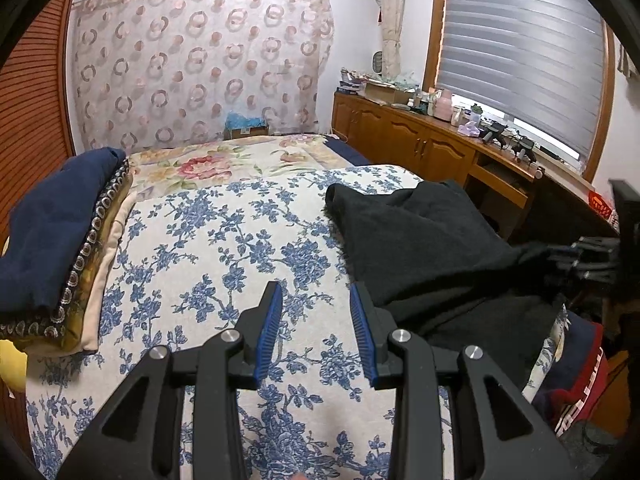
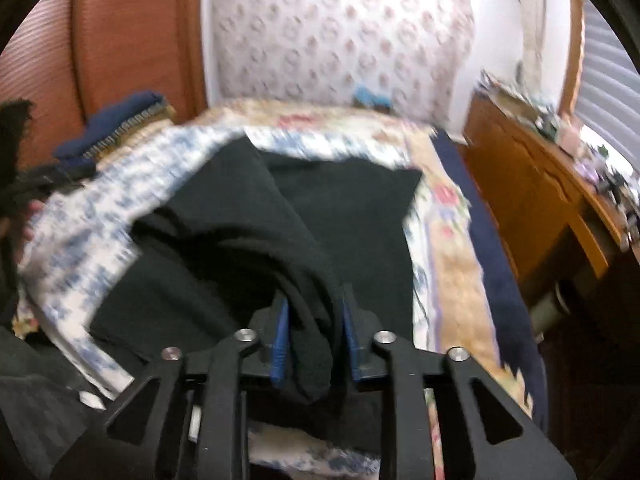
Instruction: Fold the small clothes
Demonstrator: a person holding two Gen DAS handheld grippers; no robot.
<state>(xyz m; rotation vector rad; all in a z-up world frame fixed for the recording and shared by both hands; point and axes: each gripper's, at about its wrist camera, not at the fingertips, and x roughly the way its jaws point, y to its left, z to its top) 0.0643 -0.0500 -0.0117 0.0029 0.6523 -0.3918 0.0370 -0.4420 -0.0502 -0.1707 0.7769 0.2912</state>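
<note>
Nearest the lens in the left wrist view: the left gripper [image 1: 316,312], jaws parted with nothing between them, its blue pads [image 1: 270,334] hanging over the blue-flowered bedspread [image 1: 192,248] and touching no cloth. Far left, a stack of folded textiles [image 1: 60,240], dark blue uppermost, lies at the bed's edge. Centre to right, the black garment [image 1: 432,248] lies crumpled on the right part of the bed, one edge just beside the left gripper's right-hand finger. At the far right border the right gripper [image 1: 588,256] shows only as a blurred dark shape at the cloth's edge.

Right wrist view, which is motion-blurred: nearest the lens, the right gripper [image 2: 314,322] is clenched on a bunched fold of the black garment [image 2: 248,240]; the cloth fills the gap between its pads [image 2: 280,334] and drapes out behind them. Beyond, the rest of the garment spreads over the bedspread [image 2: 80,240], and a wooden cabinet [image 2: 532,200] stands to the right.

Handling, as judged: the garment appears soft, limp, light and somewhat fuzzy; it should sag from any single pinch, hold no shape, and be unlikely to slip. A hold on a free hem or corner, one per gripper, would probably spread it flat better than the present mid-fold bunch.
</note>
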